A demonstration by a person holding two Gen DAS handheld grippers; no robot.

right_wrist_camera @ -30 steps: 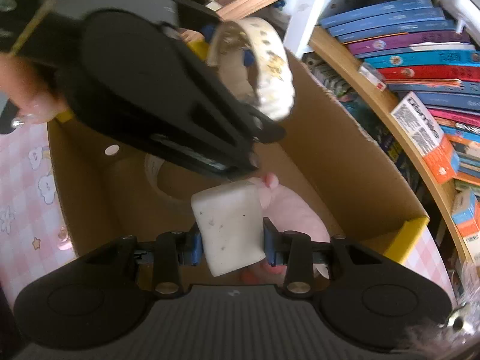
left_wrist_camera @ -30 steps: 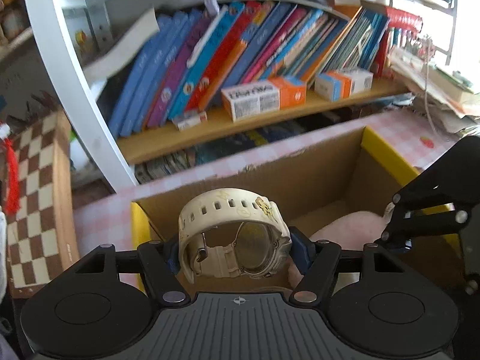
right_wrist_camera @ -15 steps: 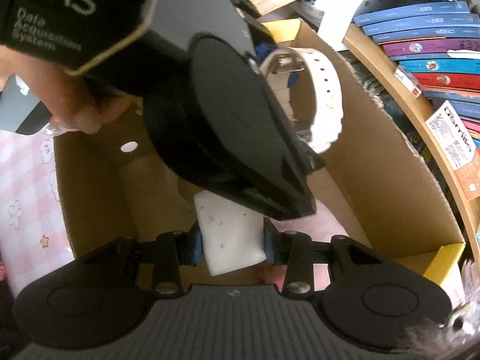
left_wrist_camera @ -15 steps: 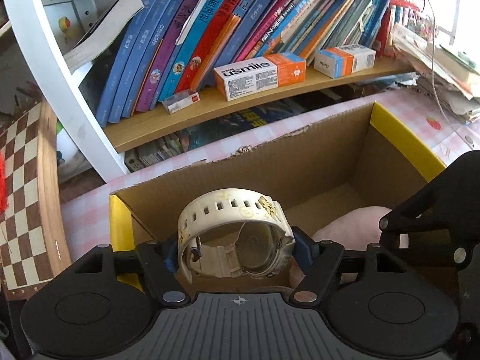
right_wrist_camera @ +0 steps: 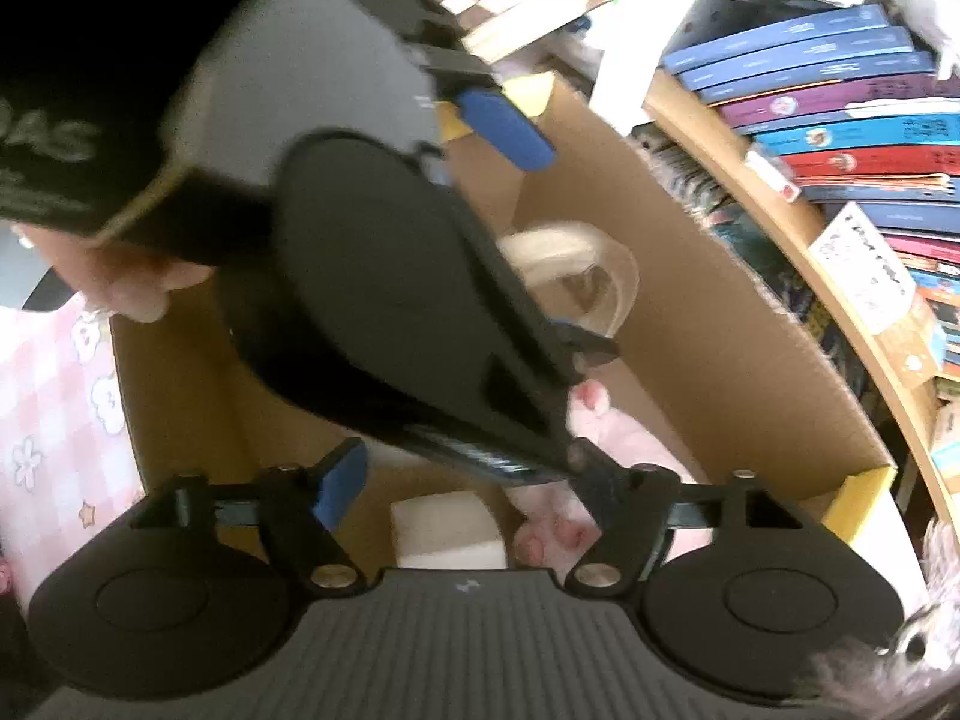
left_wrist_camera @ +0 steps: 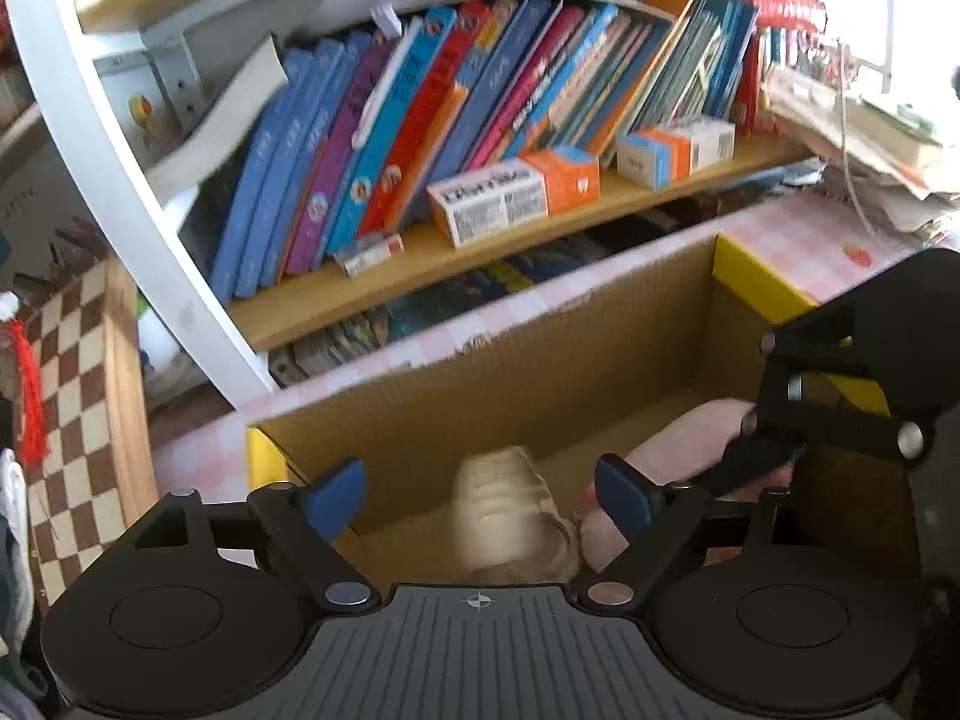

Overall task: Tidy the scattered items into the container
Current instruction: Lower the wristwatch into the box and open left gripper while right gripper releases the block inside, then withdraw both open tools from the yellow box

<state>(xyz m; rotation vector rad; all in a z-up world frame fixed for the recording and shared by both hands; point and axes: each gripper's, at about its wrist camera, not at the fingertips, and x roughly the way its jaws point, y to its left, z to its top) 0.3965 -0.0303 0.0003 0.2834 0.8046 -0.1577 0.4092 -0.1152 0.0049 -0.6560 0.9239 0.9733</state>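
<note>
Blurred cream ribbed watch (left_wrist_camera: pixel 510 516), smooth white block (right_wrist_camera: pixel 447 531), corrugated cardboard box (left_wrist_camera: pixel 540 372).

A pink checked tablecloth (left_wrist_camera: pixel 798 228) covers the table, and an open cardboard box (left_wrist_camera: pixel 540 360) with yellow corners stands on it. Behind the box, a wooden shelf (left_wrist_camera: pixel 420 252) holds a row of leaning books (left_wrist_camera: pixel 456 120) and small cartons (left_wrist_camera: pixel 510 198) lying in front of them.

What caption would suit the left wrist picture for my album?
Left gripper, jaws opening, lets a blurred cream watch drop into the cardboard box below a crowded bookshelf.
</note>
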